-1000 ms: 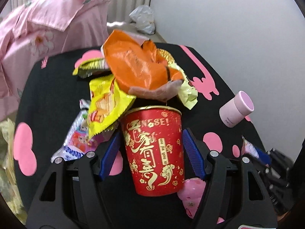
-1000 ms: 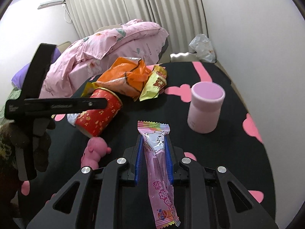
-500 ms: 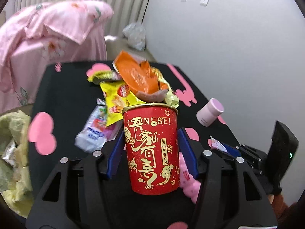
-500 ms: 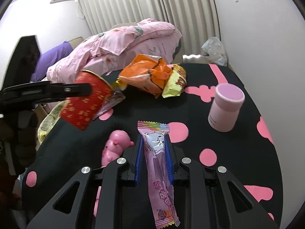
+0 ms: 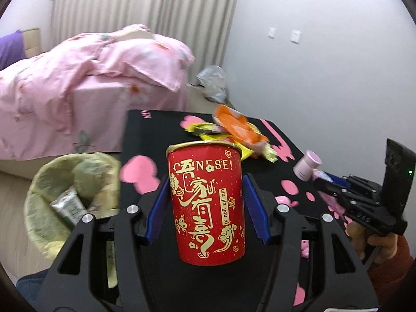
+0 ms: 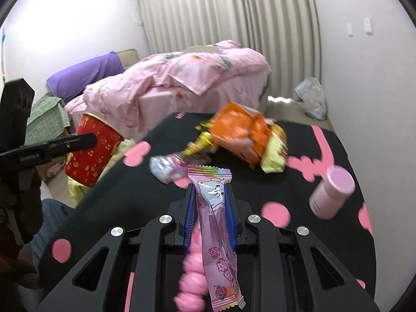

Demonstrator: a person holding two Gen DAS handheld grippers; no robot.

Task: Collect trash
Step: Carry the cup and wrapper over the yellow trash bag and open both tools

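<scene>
The red paper cup with gold Chinese lettering (image 5: 208, 202) sits upright between the blue fingers (image 5: 156, 213) of the left gripper (image 5: 206, 213), clamped at its sides and carried off the left edge of the black desk with pink spots (image 6: 325, 234), close to the bin lined with a pale yellow-green bag (image 5: 39, 182) on the floor. To do this step well, I judge the cup should be brought squarely over the bin's mouth before the fingers let go, since the cup is wide and light and could catch the rim or roll off across the floor; tipping it mouth-down would also shed anything inside. The right gripper (image 6: 210, 213) has its fingers pinched tight on one long pink candy wrapper with a rainbow-striped end (image 6: 215, 223), held above the desk, and should follow only once the left is clear of the bin. Counted: one cup, one held wrapper, one crumpled orange snack bag (image 6: 241, 135), at least two yellow wrappers (image 6: 275, 153) beside it, one pale white-and-pink wrapper (image 6: 166, 166), one pink cylindrical bottle (image 6: 332, 192), one pink toy figure (image 6: 192, 280), and one foil packet (image 5: 68, 205) already in the bin.
</scene>
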